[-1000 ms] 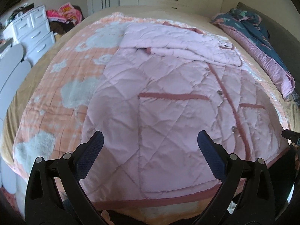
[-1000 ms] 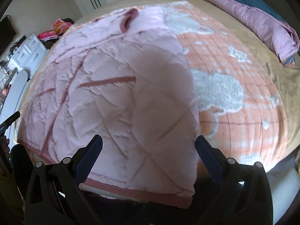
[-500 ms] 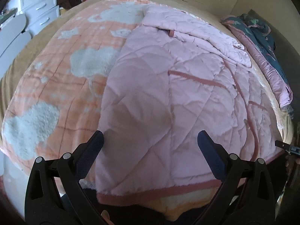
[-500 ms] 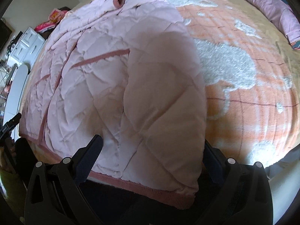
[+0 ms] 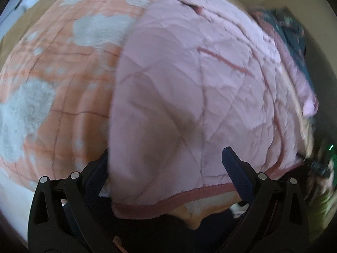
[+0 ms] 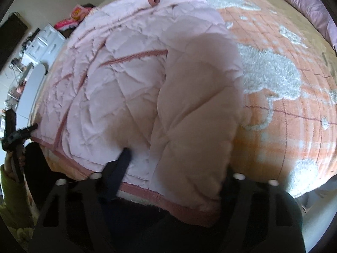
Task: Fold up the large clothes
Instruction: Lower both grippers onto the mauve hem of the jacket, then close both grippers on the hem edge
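Note:
A large pink quilted jacket (image 5: 210, 84) with dark pink trim lies spread on the bed, its hem at the near edge; it also shows in the right wrist view (image 6: 137, 84). My left gripper (image 5: 166, 164) is open around the jacket's bottom left corner; its left finger is partly hidden behind the fabric. My right gripper (image 6: 177, 166) is open around the bottom right corner; its right finger is hidden behind the fabric. The left finger (image 6: 122, 168) rests against the quilting above the hem trim (image 6: 179, 208).
An orange and white fleece blanket (image 5: 52, 84) covers the bed (image 6: 294, 105). A folded purple and teal quilt (image 5: 294, 42) lies at the far side. White drawers (image 6: 46, 44) and a chair (image 6: 31, 92) stand beside the bed. The left gripper shows in the right wrist view (image 6: 14, 130).
Both grippers have moved down and forward to the jacket's hem. Each bottom corner now sits between open fingers, hiding one finger of each gripper.

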`<act>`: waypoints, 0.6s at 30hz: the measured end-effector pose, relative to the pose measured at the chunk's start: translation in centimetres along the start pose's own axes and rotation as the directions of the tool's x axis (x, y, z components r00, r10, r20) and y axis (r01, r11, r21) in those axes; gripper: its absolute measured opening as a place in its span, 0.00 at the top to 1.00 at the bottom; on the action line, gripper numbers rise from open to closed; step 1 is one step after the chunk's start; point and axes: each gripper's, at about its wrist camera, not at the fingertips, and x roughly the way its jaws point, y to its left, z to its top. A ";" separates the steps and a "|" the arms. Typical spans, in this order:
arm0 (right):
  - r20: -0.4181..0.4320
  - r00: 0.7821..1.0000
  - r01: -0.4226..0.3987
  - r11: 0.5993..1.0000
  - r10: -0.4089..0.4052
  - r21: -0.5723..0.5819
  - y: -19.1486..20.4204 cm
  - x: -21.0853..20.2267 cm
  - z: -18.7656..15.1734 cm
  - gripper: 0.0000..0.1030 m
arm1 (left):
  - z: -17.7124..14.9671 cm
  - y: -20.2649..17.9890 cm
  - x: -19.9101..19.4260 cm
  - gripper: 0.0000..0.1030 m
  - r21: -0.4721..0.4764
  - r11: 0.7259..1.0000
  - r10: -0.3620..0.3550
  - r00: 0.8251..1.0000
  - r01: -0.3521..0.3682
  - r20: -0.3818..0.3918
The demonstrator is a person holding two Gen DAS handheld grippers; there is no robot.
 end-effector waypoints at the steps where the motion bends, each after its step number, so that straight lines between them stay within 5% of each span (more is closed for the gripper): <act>1: 0.013 1.000 -0.006 1.000 0.006 0.002 -0.1 -0.2 0.1 0.50 | 0.0 -0.4 0.3 0.09 0.010 1.000 0.007 1.000 -0.007 -0.007; 3: 0.055 0.998 -0.011 1.000 0.011 0.005 -0.3 -1.1 0.1 0.67 | -0.1 -1.2 1.0 0.09 0.028 0.999 0.046 0.999 -0.046 -0.016; 8: 0.117 0.990 -0.080 0.997 0.077 0.020 -0.3 -2.8 0.8 0.70 | -0.3 -3.1 1.5 0.10 0.090 0.991 0.099 0.995 -0.102 0.030; 9: 0.114 0.990 -0.079 0.997 0.077 0.012 0.0 -2.7 1.0 0.69 | -0.3 -3.3 1.4 0.17 0.095 0.991 0.095 0.995 -0.098 0.041; 13: 0.057 0.994 -0.096 0.995 0.097 -0.012 0.5 -2.0 0.9 0.41 | -0.6 -3.7 0.6 0.46 0.096 0.990 0.097 0.990 -0.107 0.105; 16: 0.009 0.999 -0.050 0.998 0.050 -0.031 0.9 -1.0 0.5 0.33 | -0.7 -4.0 -0.1 0.76 0.102 0.989 0.093 0.985 -0.108 0.142; 18: -0.046 0.998 -0.046 0.998 0.044 -0.038 1.1 0.1 0.4 0.25 | -0.6 -3.9 -0.7 0.84 0.101 0.990 0.085 0.984 -0.102 0.159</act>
